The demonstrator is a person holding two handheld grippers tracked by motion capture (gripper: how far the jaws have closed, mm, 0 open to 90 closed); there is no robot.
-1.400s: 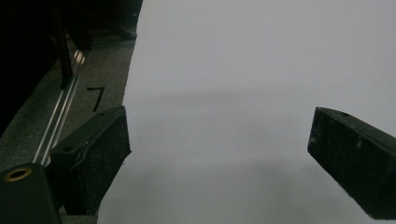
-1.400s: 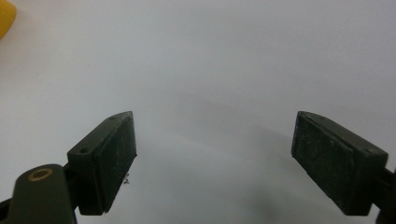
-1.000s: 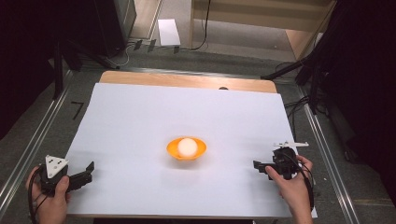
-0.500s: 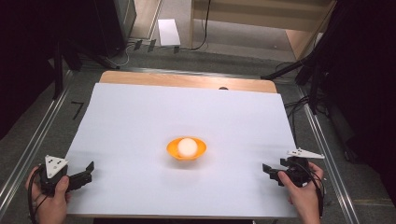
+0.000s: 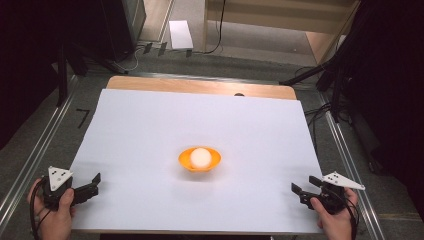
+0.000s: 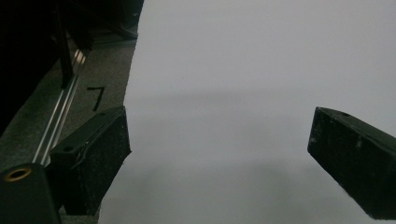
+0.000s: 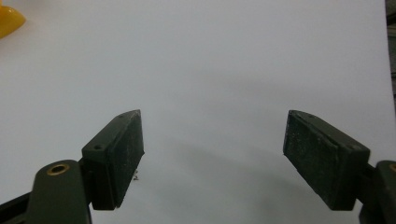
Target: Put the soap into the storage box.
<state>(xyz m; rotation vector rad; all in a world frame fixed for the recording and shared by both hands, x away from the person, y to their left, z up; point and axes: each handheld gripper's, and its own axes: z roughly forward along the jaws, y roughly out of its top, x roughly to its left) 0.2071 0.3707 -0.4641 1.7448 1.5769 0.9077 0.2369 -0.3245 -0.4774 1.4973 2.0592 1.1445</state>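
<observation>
a white ball (image 5: 200,157) sits in an orange bowl (image 5: 199,161) near the middle of the table (image 5: 150,130), which has a white sheet over it. the left gripper (image 5: 90,186) is at the near left corner of the table, held in a hand (image 5: 52,220). its jaws are wide apart and hold nothing. the right gripper (image 5: 303,188) is at the near right corner, held in the other hand (image 5: 334,220). its jaws are wide apart too, with nothing between them. both grippers are well apart from the bowl. in the right gripper view, a bit of the bowl (image 7: 8,21) peeks in at the top left corner.
</observation>
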